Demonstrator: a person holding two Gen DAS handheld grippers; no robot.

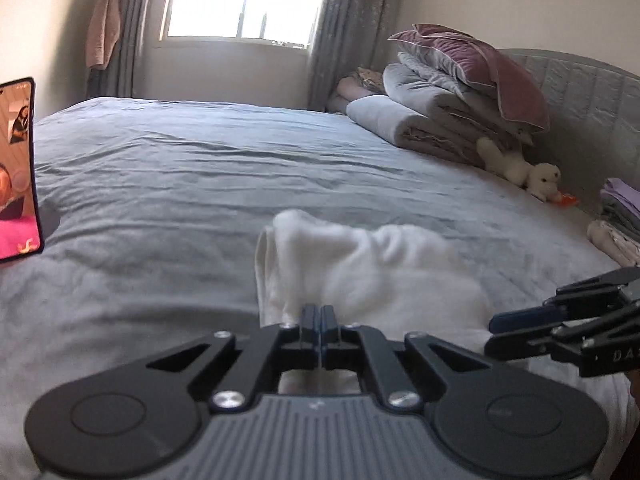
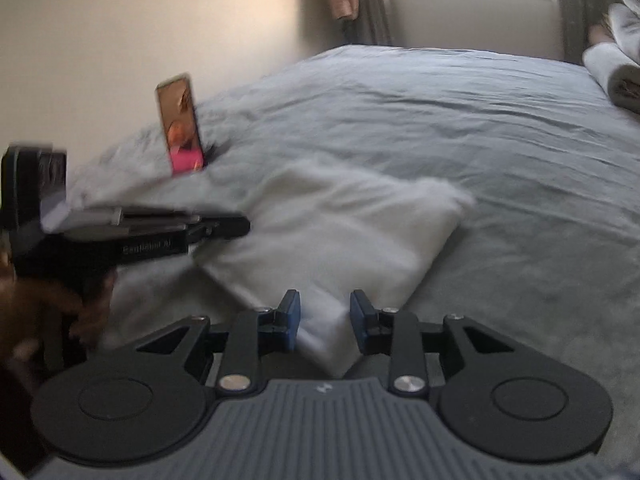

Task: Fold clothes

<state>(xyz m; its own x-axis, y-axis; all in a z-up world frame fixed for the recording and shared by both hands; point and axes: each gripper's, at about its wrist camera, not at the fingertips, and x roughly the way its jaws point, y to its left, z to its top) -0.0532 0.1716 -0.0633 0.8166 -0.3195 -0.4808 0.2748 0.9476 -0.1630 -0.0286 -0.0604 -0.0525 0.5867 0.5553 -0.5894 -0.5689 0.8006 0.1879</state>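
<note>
Your left tongs are clenched on the white garment on the bed. Your right tongs gape, straddling its near corner. A phone stands upright beyond.

Upright phone leftward, bedding beyond.

White garment on plain grey bedsheet — no print on either. Tongs black with blue pads. Pillow mauve, plush toy cream, curtains grey — phone screen pink-orange.
</note>
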